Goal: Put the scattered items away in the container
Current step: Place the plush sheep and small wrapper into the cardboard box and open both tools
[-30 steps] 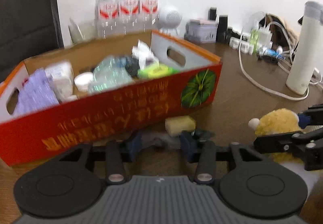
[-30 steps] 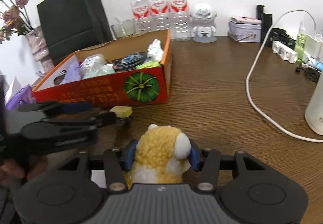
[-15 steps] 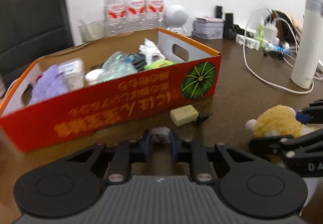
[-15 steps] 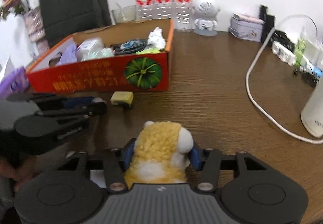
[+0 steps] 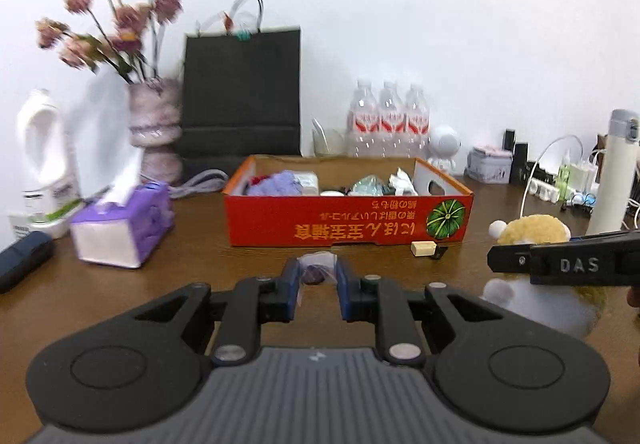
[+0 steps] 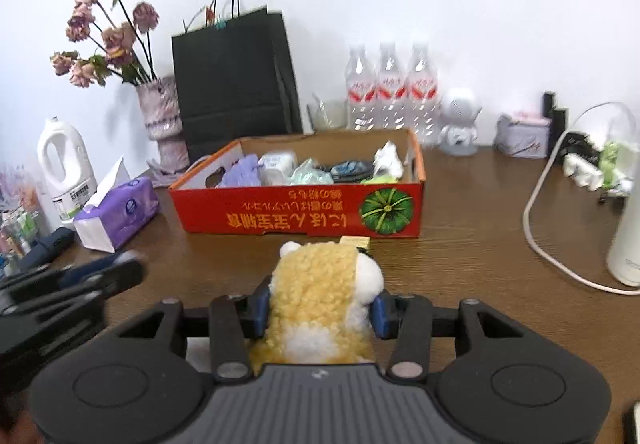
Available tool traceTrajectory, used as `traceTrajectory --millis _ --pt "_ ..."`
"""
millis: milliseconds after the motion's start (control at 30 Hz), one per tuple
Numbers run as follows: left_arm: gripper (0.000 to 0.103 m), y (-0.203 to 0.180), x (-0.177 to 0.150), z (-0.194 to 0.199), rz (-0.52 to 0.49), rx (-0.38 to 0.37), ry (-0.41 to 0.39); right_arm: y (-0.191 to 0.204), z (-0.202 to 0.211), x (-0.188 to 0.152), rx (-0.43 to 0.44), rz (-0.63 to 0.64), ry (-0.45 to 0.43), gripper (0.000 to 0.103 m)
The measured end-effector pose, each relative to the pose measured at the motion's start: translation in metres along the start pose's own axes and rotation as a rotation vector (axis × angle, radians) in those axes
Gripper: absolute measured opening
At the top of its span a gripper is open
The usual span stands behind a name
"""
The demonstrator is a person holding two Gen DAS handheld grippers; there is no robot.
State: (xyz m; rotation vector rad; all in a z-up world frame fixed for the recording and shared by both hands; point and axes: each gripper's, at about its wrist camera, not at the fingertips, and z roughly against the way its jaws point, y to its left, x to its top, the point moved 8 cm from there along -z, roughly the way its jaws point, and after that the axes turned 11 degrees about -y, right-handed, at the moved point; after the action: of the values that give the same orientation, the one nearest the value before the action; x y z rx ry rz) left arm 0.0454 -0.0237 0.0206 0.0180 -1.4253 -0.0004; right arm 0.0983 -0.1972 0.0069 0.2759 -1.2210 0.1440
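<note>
- The right tool (image 6: 320, 310) is closed around a yellow plush toy (image 6: 320, 292), which appears to be held above the desk (image 6: 480, 244), short of the red box (image 6: 300, 222).
- The left tool (image 5: 318, 284) is pinched on a small clear-wrapped item (image 5: 316, 268); its contents cannot be made out.
- Step judged in hand: both picks made, carry to the box pending.
- A yellow block (image 5: 423, 248) lies uncollected beside the box front.
- Next, each load is to be raised over the box wall and released inside.

Plain white wall (image 5: 400, 3) behind a dark brown wooden table (image 5: 200, 268), evenly lit.
</note>
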Motion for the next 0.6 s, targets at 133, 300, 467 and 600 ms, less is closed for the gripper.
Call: traceTrajectory --millis 133,300,467,600 --pt "0.020 0.000 -0.007 0.044 0.022 0.004 -0.048 0.001 0.033 -0.015 -0.034 -0.033 -0.041 0.045" --pt "0.020 -0.005 -0.021 0.087 0.013 0.015 -0.071 0.014 0.077 -0.044 -0.050 -0.043 -0.087 0.046" --pt "0.021 -0.005 -0.022 0.106 0.007 0.009 -0.086 0.027 0.104 -0.060 -0.029 -0.019 -0.106 0.046" --pt "0.021 -0.001 -0.020 0.108 0.022 0.019 -0.097 0.034 0.110 -0.059 -0.023 -0.003 -0.130 0.046"
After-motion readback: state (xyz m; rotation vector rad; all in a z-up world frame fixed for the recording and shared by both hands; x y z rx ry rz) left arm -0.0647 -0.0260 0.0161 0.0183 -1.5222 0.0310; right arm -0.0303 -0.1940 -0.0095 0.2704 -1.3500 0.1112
